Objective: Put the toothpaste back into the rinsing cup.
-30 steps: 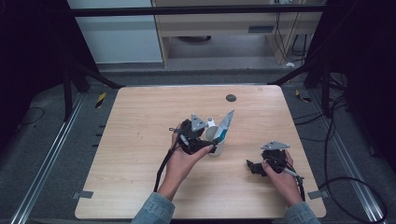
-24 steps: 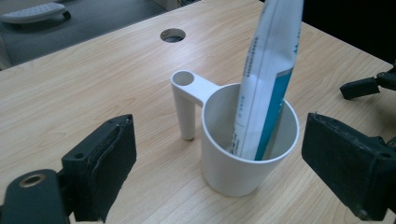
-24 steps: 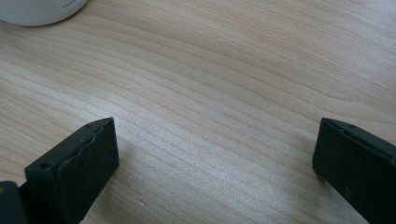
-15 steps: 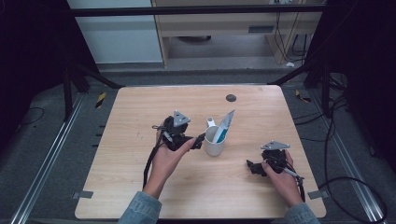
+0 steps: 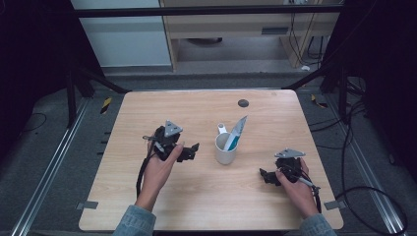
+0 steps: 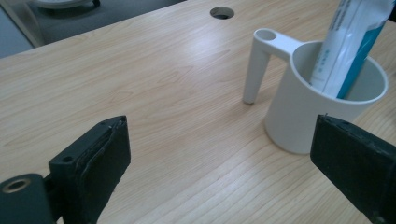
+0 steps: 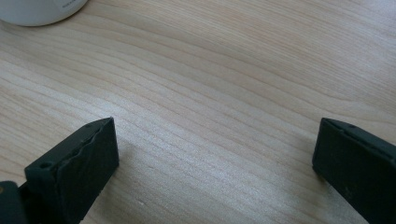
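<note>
Toothpaste tube (image 5: 235, 133) upright in white cup (image 5: 225, 149) | left gripper (image 5: 191, 149) at 9 o'clock, jaws apart, empty | right gripper (image 5: 266, 175) spread, empty | risk: nudge topples cup

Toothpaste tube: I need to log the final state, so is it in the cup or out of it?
In. The toothpaste tube stands tilted inside the white cup, its upper end leaning out over the rim.

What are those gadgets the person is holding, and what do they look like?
Each hand holds a black two-jaw gripper. The left gripper and right gripper both carry a grey three-cornered plate on top and trail a black cable. Their jaws are flat black blocks with ridged inner faces. The person wears blue denim sleeves.
</note>
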`<state>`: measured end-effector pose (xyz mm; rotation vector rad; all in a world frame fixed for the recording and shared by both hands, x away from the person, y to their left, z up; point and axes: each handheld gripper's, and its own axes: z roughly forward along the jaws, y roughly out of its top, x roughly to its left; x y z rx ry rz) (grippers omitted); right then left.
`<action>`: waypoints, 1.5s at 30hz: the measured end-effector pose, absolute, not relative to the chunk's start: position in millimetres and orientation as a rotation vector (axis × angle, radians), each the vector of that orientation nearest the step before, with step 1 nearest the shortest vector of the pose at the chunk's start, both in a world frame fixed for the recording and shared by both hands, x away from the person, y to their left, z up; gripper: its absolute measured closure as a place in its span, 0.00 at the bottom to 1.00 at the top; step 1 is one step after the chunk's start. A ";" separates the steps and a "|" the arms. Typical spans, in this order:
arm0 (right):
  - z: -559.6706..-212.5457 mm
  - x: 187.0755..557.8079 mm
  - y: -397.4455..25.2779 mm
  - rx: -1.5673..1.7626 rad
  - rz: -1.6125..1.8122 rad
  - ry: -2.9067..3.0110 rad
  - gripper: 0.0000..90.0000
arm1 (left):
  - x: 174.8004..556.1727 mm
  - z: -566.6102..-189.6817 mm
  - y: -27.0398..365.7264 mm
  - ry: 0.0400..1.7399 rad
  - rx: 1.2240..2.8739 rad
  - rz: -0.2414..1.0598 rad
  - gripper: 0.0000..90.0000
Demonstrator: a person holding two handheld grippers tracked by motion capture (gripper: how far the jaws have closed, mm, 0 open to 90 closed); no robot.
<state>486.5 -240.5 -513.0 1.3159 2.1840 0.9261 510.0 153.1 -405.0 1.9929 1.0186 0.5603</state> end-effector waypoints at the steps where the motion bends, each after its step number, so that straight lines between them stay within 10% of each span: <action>1: -512.9 486.4 -240.5 1.318 0.927 2.184 0.01 | 509.4 -407.2 156.6 1.021 1.989 0.561 0.05; 45: -512.6 485.5 -240.1 1.328 0.928 2.182 0.01 | 528.6 -502.6 277.2 1.328 2.024 0.623 0.06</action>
